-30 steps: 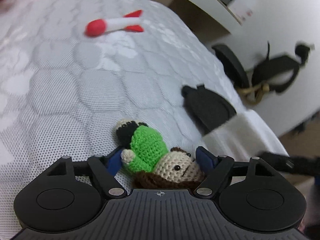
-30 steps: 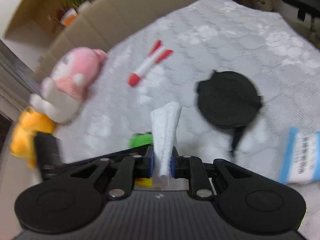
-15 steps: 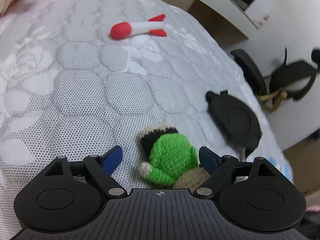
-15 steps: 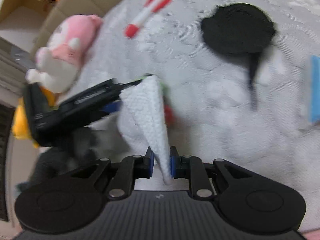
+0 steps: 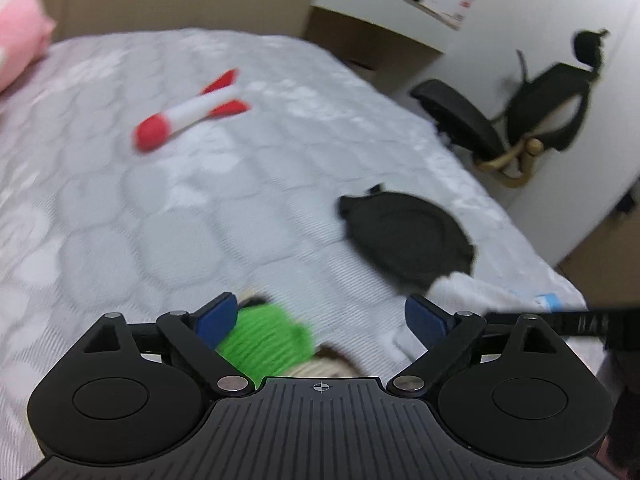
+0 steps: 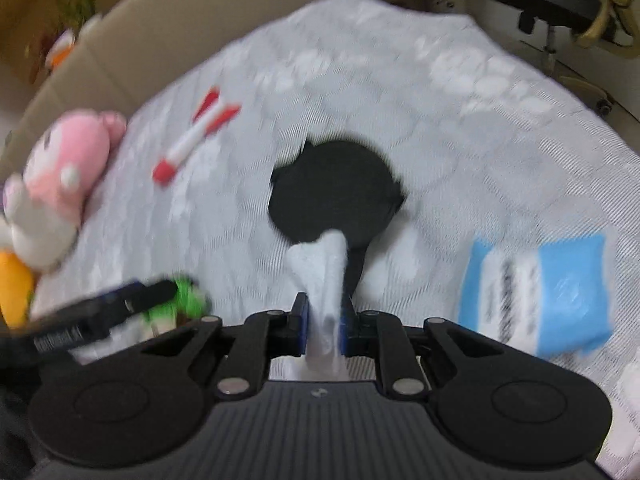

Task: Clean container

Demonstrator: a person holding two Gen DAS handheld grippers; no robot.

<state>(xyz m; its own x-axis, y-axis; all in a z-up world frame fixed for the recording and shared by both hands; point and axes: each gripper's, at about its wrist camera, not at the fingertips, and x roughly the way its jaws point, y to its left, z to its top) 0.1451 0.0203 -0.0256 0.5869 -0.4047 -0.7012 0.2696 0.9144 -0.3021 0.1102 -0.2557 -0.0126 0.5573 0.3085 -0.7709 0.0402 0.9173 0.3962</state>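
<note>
My left gripper [image 5: 320, 314] is open over the white quilted bed. A crocheted doll with a green top [image 5: 266, 342] lies between its jaws, close to the left finger, loose on the bed. My right gripper [image 6: 323, 322] is shut on a folded white wipe [image 6: 326, 276] that sticks up from the jaws. A flat round black case [image 5: 408, 232] lies ahead on the bed, also in the right wrist view [image 6: 340, 188], just beyond the wipe's tip. The left gripper [image 6: 100, 312] shows at the left of the right wrist view, by the doll [image 6: 184, 300].
A red and white toy rocket [image 5: 188, 114] lies farther back on the bed. A pink plush [image 6: 60, 184] sits at the left edge. A blue wipe packet [image 6: 536, 296] lies at the right. An office chair [image 5: 520, 120] and a white shelf [image 5: 380, 4] stand beyond the bed.
My left gripper has opened, released the doll and drawn back from it. My right gripper, still holding the wipe, has swung so the black case is straight ahead.
</note>
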